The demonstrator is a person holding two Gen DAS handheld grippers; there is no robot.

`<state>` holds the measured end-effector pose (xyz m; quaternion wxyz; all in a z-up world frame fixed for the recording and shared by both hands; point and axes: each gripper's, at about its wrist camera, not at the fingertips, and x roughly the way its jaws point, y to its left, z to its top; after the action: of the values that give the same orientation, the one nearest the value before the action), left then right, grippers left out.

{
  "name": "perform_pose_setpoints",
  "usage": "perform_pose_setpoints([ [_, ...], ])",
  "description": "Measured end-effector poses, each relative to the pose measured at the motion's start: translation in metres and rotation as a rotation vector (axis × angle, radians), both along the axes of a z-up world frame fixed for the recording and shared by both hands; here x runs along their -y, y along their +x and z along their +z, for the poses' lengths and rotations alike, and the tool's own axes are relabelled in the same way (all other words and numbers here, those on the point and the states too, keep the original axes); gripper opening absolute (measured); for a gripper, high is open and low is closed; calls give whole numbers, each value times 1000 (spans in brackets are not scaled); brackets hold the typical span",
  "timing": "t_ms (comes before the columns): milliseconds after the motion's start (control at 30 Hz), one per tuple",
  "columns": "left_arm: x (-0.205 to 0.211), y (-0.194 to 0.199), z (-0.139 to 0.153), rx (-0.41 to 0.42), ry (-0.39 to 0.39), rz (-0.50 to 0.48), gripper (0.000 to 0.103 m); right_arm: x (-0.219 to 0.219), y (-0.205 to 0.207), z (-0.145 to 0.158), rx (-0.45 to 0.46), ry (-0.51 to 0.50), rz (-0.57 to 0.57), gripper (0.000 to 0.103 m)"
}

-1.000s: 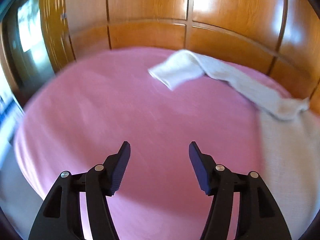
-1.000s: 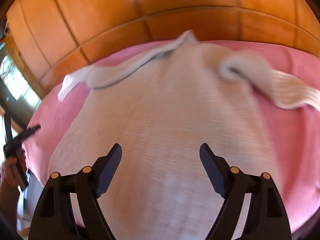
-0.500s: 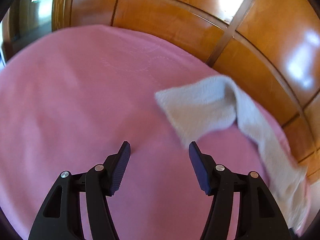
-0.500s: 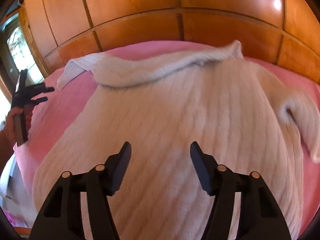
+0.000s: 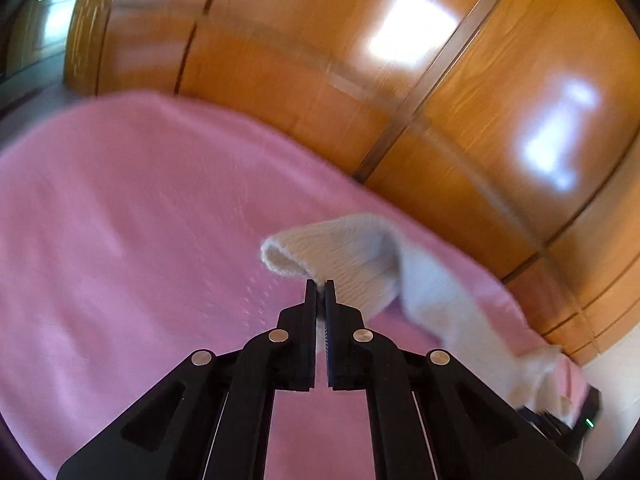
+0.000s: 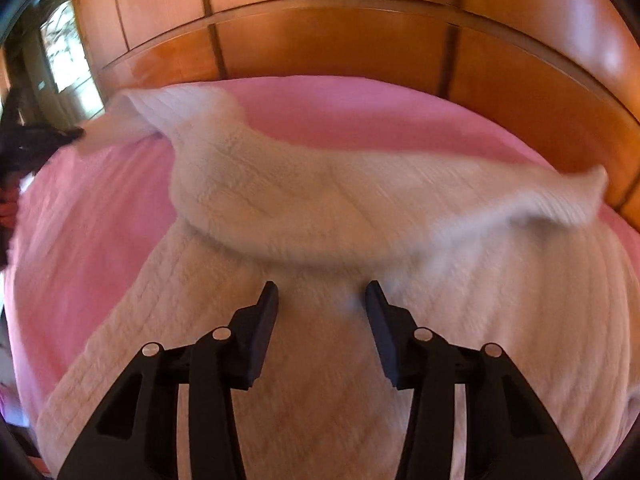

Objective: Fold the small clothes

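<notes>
Pink bedcover (image 5: 132,216) spread flat; glossy wooden panelling (image 5: 320,64) behind; window (image 6: 66,52) at left.

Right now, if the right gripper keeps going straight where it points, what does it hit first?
Probably the white sweater on the pink sheet. The right gripper, its jaws closing with nothing pinched yet, points at the knit just below the folded-over sleeve. Depth is unclear.

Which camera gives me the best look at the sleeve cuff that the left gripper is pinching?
The left wrist view: the sleeve cuff sits close and centred, its edge clamped in the shut left gripper. The right wrist view shows the same cuff only small, blurred, at the far left of the white sweater.
</notes>
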<state>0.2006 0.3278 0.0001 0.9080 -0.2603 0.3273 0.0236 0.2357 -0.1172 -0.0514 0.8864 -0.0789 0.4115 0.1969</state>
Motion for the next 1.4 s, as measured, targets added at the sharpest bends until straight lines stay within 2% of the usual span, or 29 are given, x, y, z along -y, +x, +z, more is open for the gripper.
perform_pose_setpoints([
  [67, -10, -25, 30, 54, 17, 9, 2, -8, 17, 7, 34, -2, -6, 43],
  [167, -25, -51, 62, 91, 37, 30, 2, -13, 61, 28, 111, 31, -89, 44],
  [200, -31, -59, 72, 79, 66, 58, 2, -13, 74, 35, 129, 42, -128, 45],
  [300, -44, -61, 77, 18, 112, 110, 2, -12, 101, 49, 161, 63, -201, 49],
  [433, -56, -47, 55, -104, 190, 162, 2, 0, 96, 57, 154, 109, -234, 58],
  [533, -73, -29, 19, -229, 138, 194, 2, 6, 69, 48, 132, 79, -190, 60],
  [600, -76, -17, 3, -268, 150, 200, 2, 5, 52, 39, 92, 64, -130, 60],
  [733, -87, 5, -19, -347, 111, 240, 2, -14, 39, 17, 41, 5, -66, 60],
  [800, -93, 16, -29, -399, 110, 253, 2, -23, 39, 6, -2, -7, -51, 65],
  [867, -105, 19, -41, -467, 97, 307, 2, -27, 40, -3, -18, -29, -57, 70],
  [933, -111, 15, -46, -534, 238, 375, 2, -28, 37, -5, -16, -21, -54, 79],
  [967, -114, 10, -49, -548, 256, 396, 2, -28, 34, -7, -29, -8, -56, 82],
  [1000, -120, 1, -51, -545, 223, 415, 2, -28, 32, -9, -35, -6, -57, 86],
  [1033, -124, -9, -51, -524, 183, 426, 2, -29, 29, -11, -32, -14, -62, 87],
  [1133, -124, -35, -47, -448, 134, 434, 2, -33, 20, -8, -26, -18, -62, 87],
  [1167, -123, -42, -46, -405, 93, 421, 8, -33, 16, -6, -28, -4, -64, 87],
  [1200, -122, -51, -44, -360, 54, 411, 30, -33, 14, -3, -31, 8, -67, 87],
  [1233, -119, -56, -42, -328, 36, 402, 43, -32, 11, -1, -36, 25, -71, 87],
  [1267, -115, -61, -39, -294, 26, 388, 62, -29, 3, 2, -41, 47, -76, 87],
  [1300, -109, -62, -38, -254, 19, 366, 70, -29, -1, 4, -43, 57, -77, 87],
  [1400, -94, -53, -42, -222, -21, 300, 70, -22, -23, 10, -53, 87, -78, 87],
])
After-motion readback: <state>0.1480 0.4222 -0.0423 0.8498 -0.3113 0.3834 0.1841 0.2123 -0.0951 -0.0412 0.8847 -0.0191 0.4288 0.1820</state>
